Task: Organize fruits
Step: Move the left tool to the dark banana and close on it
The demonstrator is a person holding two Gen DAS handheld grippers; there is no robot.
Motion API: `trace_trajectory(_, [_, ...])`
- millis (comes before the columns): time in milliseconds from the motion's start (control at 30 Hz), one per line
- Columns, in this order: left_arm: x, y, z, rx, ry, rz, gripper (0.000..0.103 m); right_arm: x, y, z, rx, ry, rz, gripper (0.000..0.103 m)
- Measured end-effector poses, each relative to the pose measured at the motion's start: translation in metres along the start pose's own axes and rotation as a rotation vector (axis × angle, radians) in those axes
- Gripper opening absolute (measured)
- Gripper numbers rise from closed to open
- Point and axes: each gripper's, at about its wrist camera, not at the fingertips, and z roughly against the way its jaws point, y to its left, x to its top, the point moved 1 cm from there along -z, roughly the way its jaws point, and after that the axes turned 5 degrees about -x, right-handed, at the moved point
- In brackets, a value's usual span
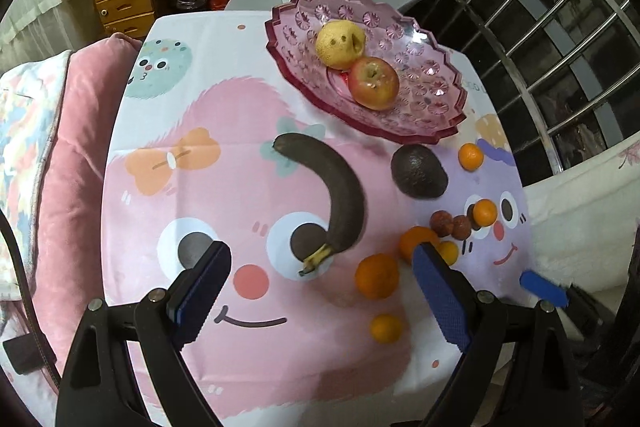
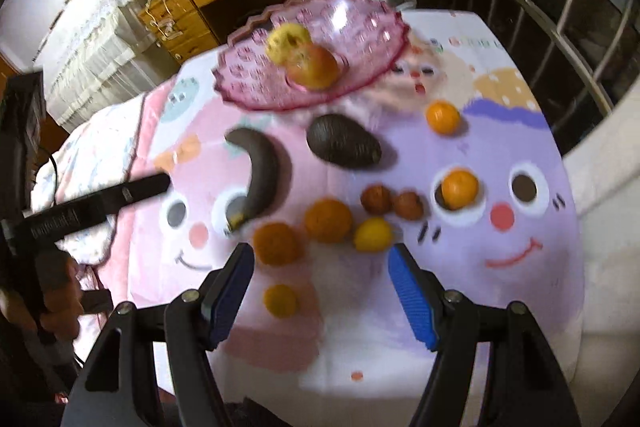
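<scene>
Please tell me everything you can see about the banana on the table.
The banana is one single fruit, overripe: its peel is dark brown, almost black, and only the stem is yellowish. It is strongly curved and lies flat on the printed tablecloth, on the pink cartoon face, with the stem end over one of the printed eyes. It lies in front of the pink dish and left of the avocado, touching neither. No gripper touches it.
</scene>
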Motion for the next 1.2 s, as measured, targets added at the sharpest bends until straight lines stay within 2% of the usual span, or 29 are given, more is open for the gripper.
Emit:
trace_trajectory(233, [0.008,-0.001,-0.023,0.042,0.075,-0.042,0.091,-0.031,-0.009,-0.011,-0.033,0.016,-0.023,0.070])
trace_trajectory(633, [0.024,-0.026,-0.095,0.102,0.168,-0.117,0.091,-0.046,-0.017,-0.046,-0.104,-0.072,0.038,0.069])
trace_trajectory(867, [0.032,-0.032,-0.137,0.146,0.189,-0.124,0.091,-0.042,-0.022,-0.072,-0.138,-0.098,0.128,0.057])
trace_trajectory(1033, [0.036,-0.029,-0.153,0.168,0.207,-0.105,0.085,-0.035,-0.023,-0.088,-0.158,-0.098,0.196,0.049])
trace_trajectory(1200, [0.039,-0.027,-0.161,0.172,0.204,-0.073,0.077,-0.029,-0.024,-0.095,-0.134,-0.084,0.213,0.047])
